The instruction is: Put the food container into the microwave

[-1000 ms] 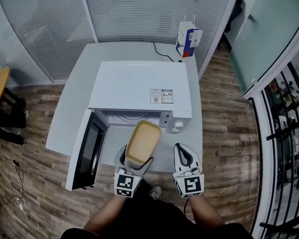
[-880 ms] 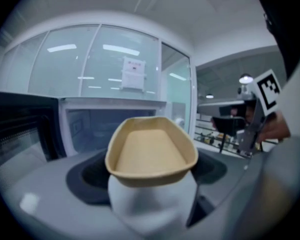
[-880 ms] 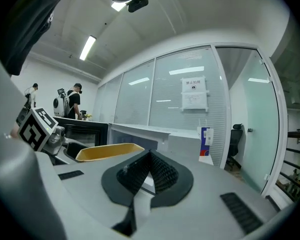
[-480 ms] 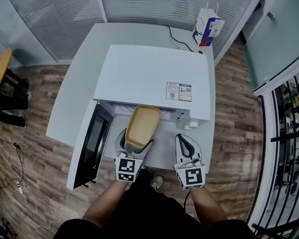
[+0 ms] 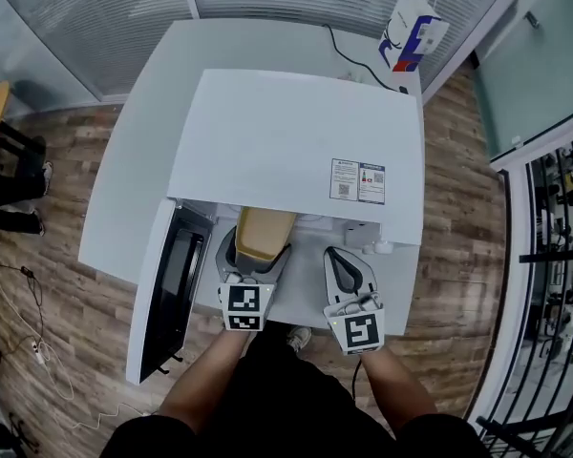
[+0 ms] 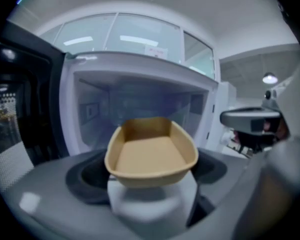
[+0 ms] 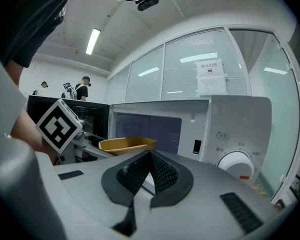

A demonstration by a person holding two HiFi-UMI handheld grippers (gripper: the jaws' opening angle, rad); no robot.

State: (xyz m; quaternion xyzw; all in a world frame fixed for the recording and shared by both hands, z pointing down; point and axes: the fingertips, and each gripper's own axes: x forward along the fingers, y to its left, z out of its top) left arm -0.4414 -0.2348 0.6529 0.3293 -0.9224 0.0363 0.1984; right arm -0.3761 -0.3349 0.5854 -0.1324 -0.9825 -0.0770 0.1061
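Half food container hidden beneath microwave top; left gripper clamps near end.

The food container is a shallow, tan, oblong tray with rounded corners, lidless and with nothing in it, carried roughly level with its open side up. Its near end is clamped between the fingers of the left gripper, and its far end reaches into the mouth of the microwave. The microwave is a white box standing on the white surface, with its dark-windowed door swung wide open to the left and a round dial on its right-hand panel.
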